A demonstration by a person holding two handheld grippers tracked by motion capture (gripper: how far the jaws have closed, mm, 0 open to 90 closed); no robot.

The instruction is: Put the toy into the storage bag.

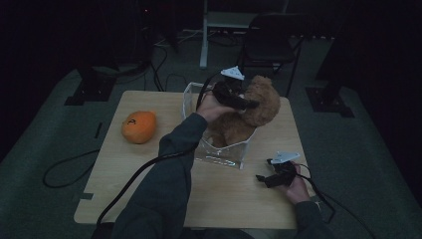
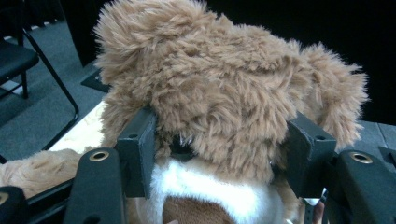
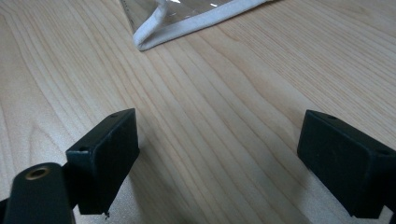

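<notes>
A brown plush teddy bear (image 1: 259, 102) sits in a clear plastic bin (image 1: 221, 155) at the middle of the wooden table (image 1: 229, 199). My left gripper (image 1: 250, 104) reaches over the bin and is shut on the bear's head. In the left gripper view the furry head (image 2: 224, 93) bulges between the two jaws of that gripper (image 2: 219, 149), with the white muzzle below. My right gripper (image 1: 262, 179) rests low over the table near its front right, open, with nothing between its jaws. The right gripper view has this gripper (image 3: 217, 154) over bare wood, the bin's white-edged corner (image 3: 159, 32) ahead.
An orange round plush (image 1: 139, 127) lies on the table's left side. A black cable (image 1: 67, 169) trails off the left edge to the floor. A dark folding chair (image 1: 271, 42) stands beyond the far edge.
</notes>
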